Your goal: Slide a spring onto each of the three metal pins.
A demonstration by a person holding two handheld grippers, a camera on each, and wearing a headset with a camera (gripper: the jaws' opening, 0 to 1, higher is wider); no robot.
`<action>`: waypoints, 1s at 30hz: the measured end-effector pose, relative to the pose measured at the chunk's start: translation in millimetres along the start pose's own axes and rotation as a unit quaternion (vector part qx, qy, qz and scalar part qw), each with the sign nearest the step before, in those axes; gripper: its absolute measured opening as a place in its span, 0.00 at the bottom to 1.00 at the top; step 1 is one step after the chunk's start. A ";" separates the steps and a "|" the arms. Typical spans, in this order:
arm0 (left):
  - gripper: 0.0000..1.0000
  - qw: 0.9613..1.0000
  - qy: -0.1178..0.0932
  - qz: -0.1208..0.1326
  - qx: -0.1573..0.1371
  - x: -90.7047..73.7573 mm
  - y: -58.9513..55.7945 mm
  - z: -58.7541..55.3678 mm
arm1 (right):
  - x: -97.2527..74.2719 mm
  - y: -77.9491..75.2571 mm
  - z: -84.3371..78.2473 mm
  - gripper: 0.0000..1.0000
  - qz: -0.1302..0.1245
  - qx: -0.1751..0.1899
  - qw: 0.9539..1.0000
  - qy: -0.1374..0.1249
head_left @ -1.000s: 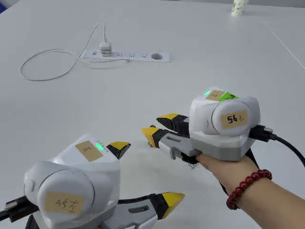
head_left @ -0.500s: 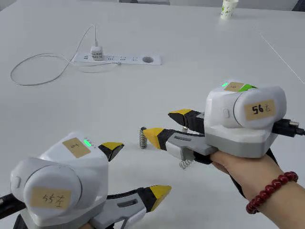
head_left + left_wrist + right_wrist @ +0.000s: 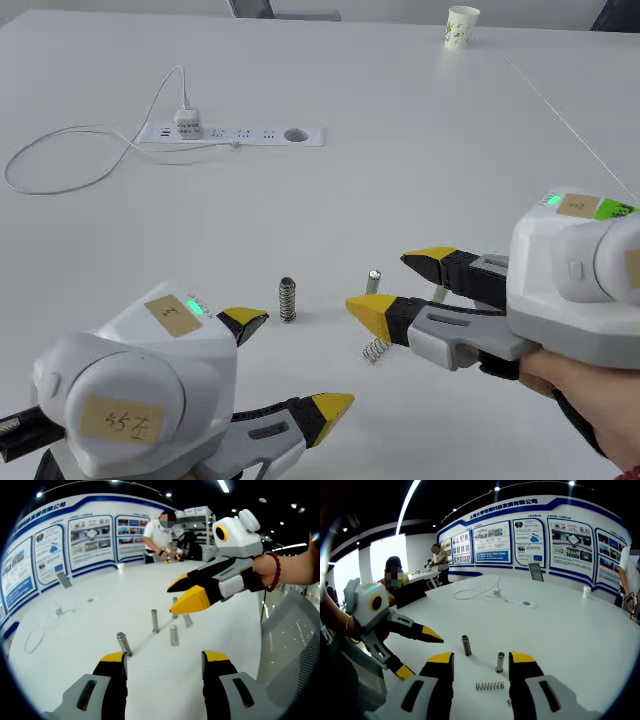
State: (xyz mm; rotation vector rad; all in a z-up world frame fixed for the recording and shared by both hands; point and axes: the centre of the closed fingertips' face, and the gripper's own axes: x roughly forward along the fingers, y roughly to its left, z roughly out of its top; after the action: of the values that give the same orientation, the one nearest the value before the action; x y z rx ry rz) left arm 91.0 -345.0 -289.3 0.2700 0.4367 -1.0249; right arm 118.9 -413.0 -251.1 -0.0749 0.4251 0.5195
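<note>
A pin wearing a spring stands upright on the white table; it is also in the left gripper view and the right gripper view. To its right stands a bare metal pin. A loose spring lies flat in front of that pin. My right gripper is open and empty, its tips just right of the bare pin. My left gripper is open and empty, near the front edge, below the sprung pin.
A white power strip with a plugged charger and looped cable lies at the back left. A paper cup stands at the far back. A table seam runs along the right. People stand in the background of both gripper views.
My right gripper has drawn back to the right, uncovering the sprung pin, the bare pin and the loose spring. The head camera has shifted. The left gripper has barely moved.
</note>
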 end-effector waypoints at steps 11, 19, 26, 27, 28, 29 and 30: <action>0.57 1.000 0.007 -0.008 0.007 11.1 -4.2 2.1 | -21.4 -11.5 -19.8 0.46 -0.003 0.009 1.000 0.015; 0.51 1.000 0.009 -0.013 0.010 24.0 -7.2 5.9 | -36.1 -16.6 -31.4 0.46 -0.003 0.024 0.999 0.022; 0.44 1.000 0.010 -0.017 -0.003 38.7 -8.6 6.4 | -46.6 -22.3 -42.2 0.46 -0.009 0.032 0.999 0.025; 0.44 1.000 0.010 -0.018 -0.004 40.5 -9.1 6.5 | -47.6 -22.8 -43.1 0.46 -0.010 0.034 0.999 0.025; 0.43 1.000 0.011 -0.019 -0.005 42.3 -9.7 6.4 | -48.5 -23.3 -44.1 0.46 -0.011 0.035 0.999 0.025; 0.42 1.000 0.011 -0.021 -0.005 44.9 -10.8 6.2 | -49.6 -24.2 -45.2 0.46 -0.012 0.036 0.999 0.025; 0.40 1.000 0.011 -0.022 -0.003 46.7 -11.7 6.1 | -50.3 -25.0 -46.0 0.46 -0.014 0.038 0.999 0.025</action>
State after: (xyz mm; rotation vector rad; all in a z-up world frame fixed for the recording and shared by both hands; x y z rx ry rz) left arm 103.0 -388.9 -306.1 0.2675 0.4685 -1.0650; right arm 74.7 -466.2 -273.2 -0.0202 0.4927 0.4748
